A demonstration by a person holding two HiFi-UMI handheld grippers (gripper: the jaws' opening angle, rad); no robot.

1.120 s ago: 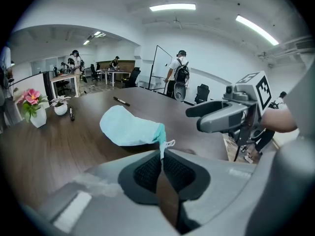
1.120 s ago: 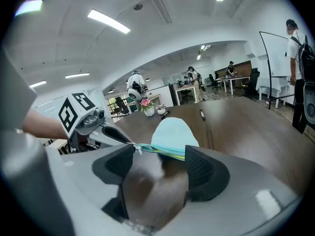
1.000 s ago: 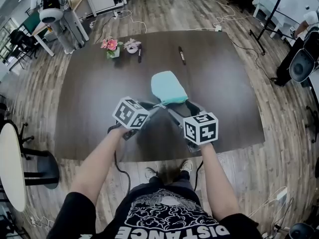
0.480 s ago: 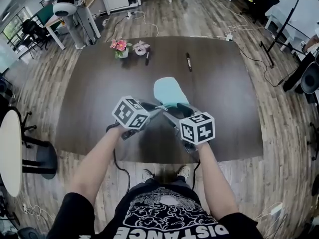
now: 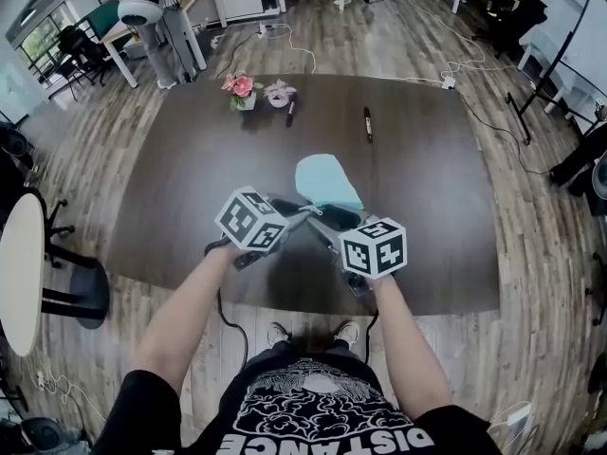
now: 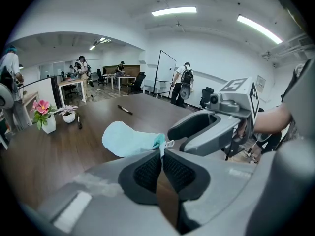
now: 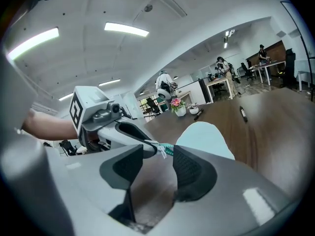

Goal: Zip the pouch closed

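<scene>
Dark wooden office table (image 5: pixel 171 178) carries the pale blue pouch (image 5: pixel 327 178), which lies just ahead of both claws. The left gripper (image 6: pixel 161 157) is clamped tight on the pouch's near corner, while the right gripper (image 7: pixel 157 154) stands partly apart, its jaws having just been closing, with the zipper pull (image 7: pixel 164 150) at the mouth of the gap, not visibly pressed. Seen from the head view, the marker cubes (image 5: pixel 251 221) cover the pouch's near end, how far the zip is done cannot be made out, and the only legible writing is "DISTANCE" on the person's black shirt (image 5: pixel 322 406).
</scene>
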